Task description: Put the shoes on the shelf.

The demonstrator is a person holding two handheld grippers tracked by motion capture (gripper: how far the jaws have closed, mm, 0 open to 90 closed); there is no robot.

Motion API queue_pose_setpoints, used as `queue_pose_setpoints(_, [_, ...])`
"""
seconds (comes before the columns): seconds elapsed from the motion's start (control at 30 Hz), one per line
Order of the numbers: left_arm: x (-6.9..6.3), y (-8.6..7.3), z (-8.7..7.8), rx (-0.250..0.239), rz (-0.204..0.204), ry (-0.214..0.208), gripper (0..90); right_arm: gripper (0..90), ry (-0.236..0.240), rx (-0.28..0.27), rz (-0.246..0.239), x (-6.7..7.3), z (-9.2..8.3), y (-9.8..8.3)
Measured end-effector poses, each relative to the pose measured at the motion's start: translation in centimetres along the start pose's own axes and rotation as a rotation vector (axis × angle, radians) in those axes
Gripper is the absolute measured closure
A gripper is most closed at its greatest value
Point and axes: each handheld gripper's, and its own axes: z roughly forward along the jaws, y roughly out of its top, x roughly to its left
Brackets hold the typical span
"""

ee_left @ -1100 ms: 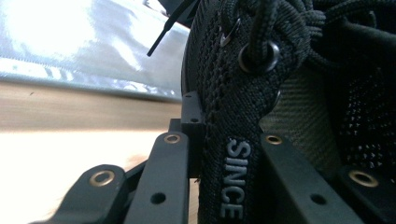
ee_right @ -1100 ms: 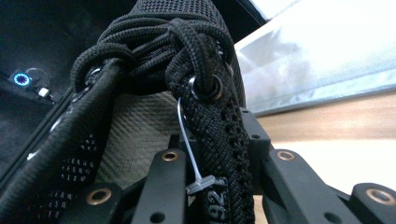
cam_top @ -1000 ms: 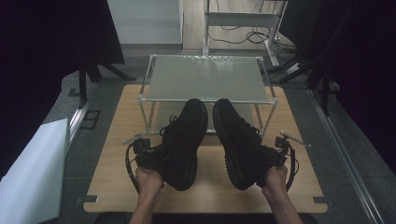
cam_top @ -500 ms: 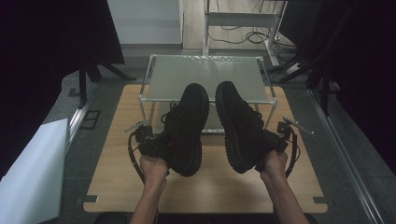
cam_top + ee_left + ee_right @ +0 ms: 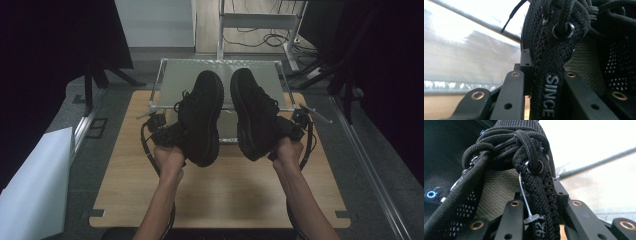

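Wooden table (image 5: 220, 195) on a grey floor, dark curtains both sides, metal-framed rack (image 5: 167, 77) with a frosted top at the table's far edge. Left gripper (image 5: 167, 134) is clenched on the collar edge of the left shoe (image 5: 202, 117); left gripper view shows the jaws pinching the black knit strip printed SINCE (image 5: 549, 96), with a lace eyelet (image 5: 560, 31) above. Left shoe is lifted off the table, toe pointing away toward the rack, sole side down-right, heel near the left hand (image 5: 170, 157). Right gripper (image 5: 290, 127) likewise grasps the collar of the right shoe (image 5: 252, 112); right gripper view shows its jaws closed on the knit edge, a clear plastic tag tie (image 5: 525, 200) hanging from an eyelet, laces (image 5: 506, 142) bunched on top, beige lining inside. Right shoe is also held up, toe over the rack's near edge, just beside the left shoe, not touching. Right hand (image 5: 287, 150) holds the gripper behind the heel. Both forearms come in from the bottom. Cables lie on the floor beyond the rack.
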Motion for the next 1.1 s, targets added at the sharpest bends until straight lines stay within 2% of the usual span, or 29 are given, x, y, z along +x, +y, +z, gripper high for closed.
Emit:
queue_pose_setpoints(0.3, [-0.2,2.6,2.3,-0.001,-0.048,0.033,78.9,76.2,-0.016,-0.020,0.043,0.5,2.7,1.5])
queue_pose_setpoints(0.37, [-0.2,3.1,2.7,-0.001,-0.047,0.048,78.9,76.2,-0.031,-0.022,0.034,0.6,3.3,1.8])
queue_pose_setpoints(0.43, [-0.3,3.7,3.0,-0.003,-0.043,0.070,78.9,76.2,-0.054,-0.028,0.030,0.7,3.9,2.3])
queue_pose_setpoints(0.6, [-0.4,5.1,3.6,-0.006,-0.025,0.152,78.7,76.2,-0.074,-0.038,0.031,0.9,4.6,3.1])
queue_pose_setpoints(0.7, [-0.7,5.6,4.2,-0.005,-0.013,0.201,78.7,76.1,-0.127,-0.043,-0.024,1.5,5.1,3.5])
queue_pose_setpoints(0.73, [-0.8,5.8,4.3,-0.004,-0.007,0.216,78.7,76.1,-0.168,-0.045,-0.062,1.8,5.6,3.8])
queue_pose_setpoints(0.83, [-1.1,6.2,4.9,0.003,0.007,0.260,78.4,76.0,-0.200,-0.051,-0.086,2.0,6.1,4.0])
queue_pose_setpoints(0.93, [-1.4,6.6,5.4,0.008,0.024,0.288,78.2,75.8,-0.269,-0.047,-0.135,2.4,6.8,4.1])
queue_pose_setpoints(1.03, [-2.1,7.0,5.8,0.024,0.059,0.331,76.6,75.0,-0.328,-0.029,-0.187,2.7,7.5,4.2])
queue_pose_setpoints(1.1, [-2.4,7.1,6.1,0.031,0.069,0.339,73.8,73.8,-0.342,-0.024,-0.192,3.0,7.8,4.3])
